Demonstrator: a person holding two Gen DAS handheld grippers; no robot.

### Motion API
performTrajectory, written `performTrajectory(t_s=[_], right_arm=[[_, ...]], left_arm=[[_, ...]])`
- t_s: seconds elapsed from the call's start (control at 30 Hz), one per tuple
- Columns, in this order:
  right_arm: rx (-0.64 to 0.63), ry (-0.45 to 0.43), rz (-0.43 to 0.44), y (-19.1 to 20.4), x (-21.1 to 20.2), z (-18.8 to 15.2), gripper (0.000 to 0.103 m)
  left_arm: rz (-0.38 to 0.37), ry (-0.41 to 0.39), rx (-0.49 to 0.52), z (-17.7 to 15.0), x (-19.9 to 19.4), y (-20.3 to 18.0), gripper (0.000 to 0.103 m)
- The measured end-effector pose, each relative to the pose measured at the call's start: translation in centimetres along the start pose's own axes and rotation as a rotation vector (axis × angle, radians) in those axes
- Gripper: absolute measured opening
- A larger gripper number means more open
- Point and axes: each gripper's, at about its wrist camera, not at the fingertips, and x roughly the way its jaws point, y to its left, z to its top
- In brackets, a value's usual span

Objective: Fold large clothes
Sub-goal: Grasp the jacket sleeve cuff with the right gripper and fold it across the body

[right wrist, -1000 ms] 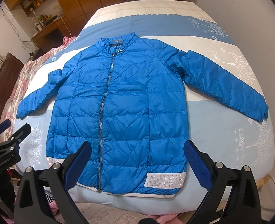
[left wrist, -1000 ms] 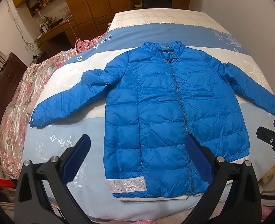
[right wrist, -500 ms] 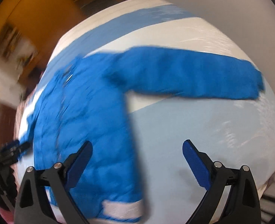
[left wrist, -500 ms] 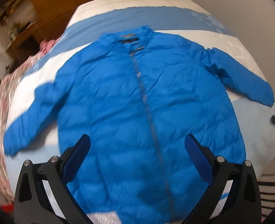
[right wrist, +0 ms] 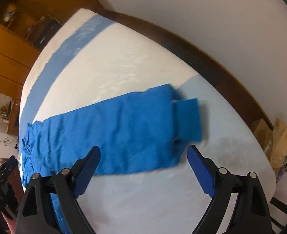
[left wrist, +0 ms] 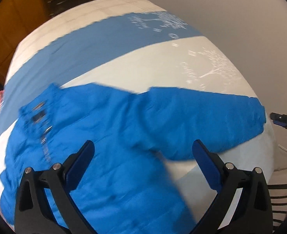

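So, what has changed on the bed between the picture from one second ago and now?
Both views swung from the whole blue jacket toward its right sleeve. The left hand-held gripper now hangs over the shoulder part, the right hand-held gripper near the cuff, its jaws closing with no cloth pinched yet. Nothing was taken hold of. The jacket still lies flat and unfolded on the bed.

Blue padded jacket point(left wrist: 108, 136): spread flat on the bed point(left wrist: 124, 62), zip front up, collar toward the bed's far left edge, one sleeve point(left wrist: 202, 117) reaching out to the right edge. Bedcover: white and blue bands, white tree print. Left tongs point(left wrist: 143, 156): blue pads wide apart over the jacket, nothing between them. Right tongs point(left wrist: 283, 120): tip only, beyond the sleeve cuff. Picture blurred.
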Motion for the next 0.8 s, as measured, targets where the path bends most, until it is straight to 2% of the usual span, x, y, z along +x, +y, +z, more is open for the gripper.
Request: performTrajectory(t_s=[0.1,0.2,0.23,0.27,0.37,0.43,0.5,0.57,0.6,0.7,0.8], right_arm=[[0.003,0.020,-0.011,-1.9,1.4,1.3,0.090],[-0.006,0.042,-0.027,-2.9,2.5,2.0,0.090],[-0.008,0.052,-0.026,-2.7,2.9,2.2,0.090],[-0.009,0.063,-0.025,-3.0,3.3,2.4,0.089],[0.006,0.077,0.003,-4.1,4.1,2.6,0.077],[0.029,0.075,0.059,-4.8,4.2,2.5,0.063],[0.045,0.068,0.103,-4.8,4.5,2.4,0.043],[0.078,0.066,0.157,-4.8,4.5,2.6,0.029],[0.089,0.051,0.176,-4.6,3.9,2.5,0.025],[0.071,0.003,0.223,-2.9,2.0,2.2,0.024],[0.016,-0.046,0.297,0.7,-0.7,1.5,0.024]], left_arm=[[-0.027,0.051,-0.002,1.4,2.8,-1.9,0.097],[-0.048,0.107,-0.016,2.0,5.6,-3.0,0.079],[-0.052,0.128,-0.026,2.2,6.7,-3.4,0.075],[-0.054,0.140,-0.036,2.3,7.5,-3.5,0.075],[-0.057,0.164,-0.053,2.9,9.3,-3.8,0.072],[-0.069,0.182,-0.061,2.8,10.5,-3.7,0.071],[-0.062,0.190,-0.073,2.8,11.5,-3.6,0.068],[-0.068,0.196,-0.095,2.8,12.3,-3.4,0.062],[-0.075,0.196,-0.104,2.7,12.4,-3.2,0.062],[-0.101,0.187,-0.116,2.5,11.6,-2.6,0.060],[-0.111,0.150,-0.115,2.3,9.8,-1.7,0.060]])
